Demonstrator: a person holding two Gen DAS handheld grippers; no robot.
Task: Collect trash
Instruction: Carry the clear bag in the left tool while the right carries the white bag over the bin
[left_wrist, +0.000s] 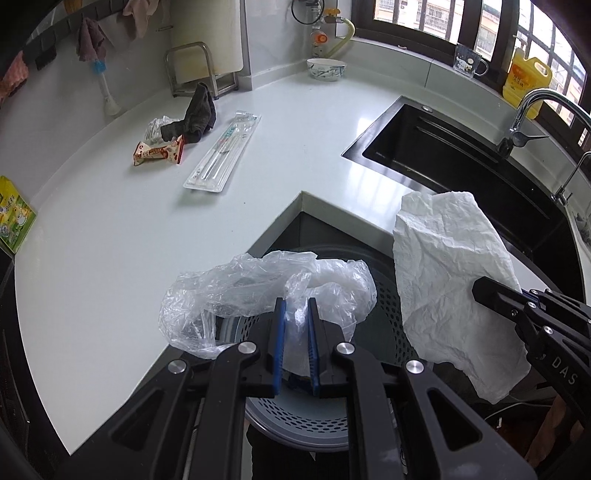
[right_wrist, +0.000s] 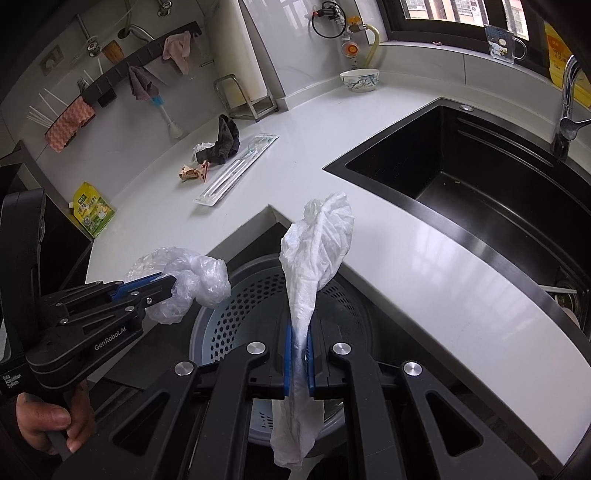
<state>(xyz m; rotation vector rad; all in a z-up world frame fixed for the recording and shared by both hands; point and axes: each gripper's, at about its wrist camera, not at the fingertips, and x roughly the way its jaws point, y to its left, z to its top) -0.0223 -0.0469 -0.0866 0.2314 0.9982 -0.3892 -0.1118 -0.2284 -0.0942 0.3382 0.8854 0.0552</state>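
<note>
Even daylight is admitted through the window (left_wrist: 461, 22), soft glare is cast on the table (right_wrist: 461, 258) below it, and edges are bent by fisheye distortion.

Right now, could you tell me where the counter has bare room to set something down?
Free: the wide stretch of counter between the long clear packet and the sink, and the strip before the sink. Crowded: the back left, where the dark cloth and snack wrapper lie beside that packet.

Both wrist cameras look steeply down, close over the perforated bin (left_wrist: 314, 417), sharing the countertop (right_wrist: 406, 258).
</note>
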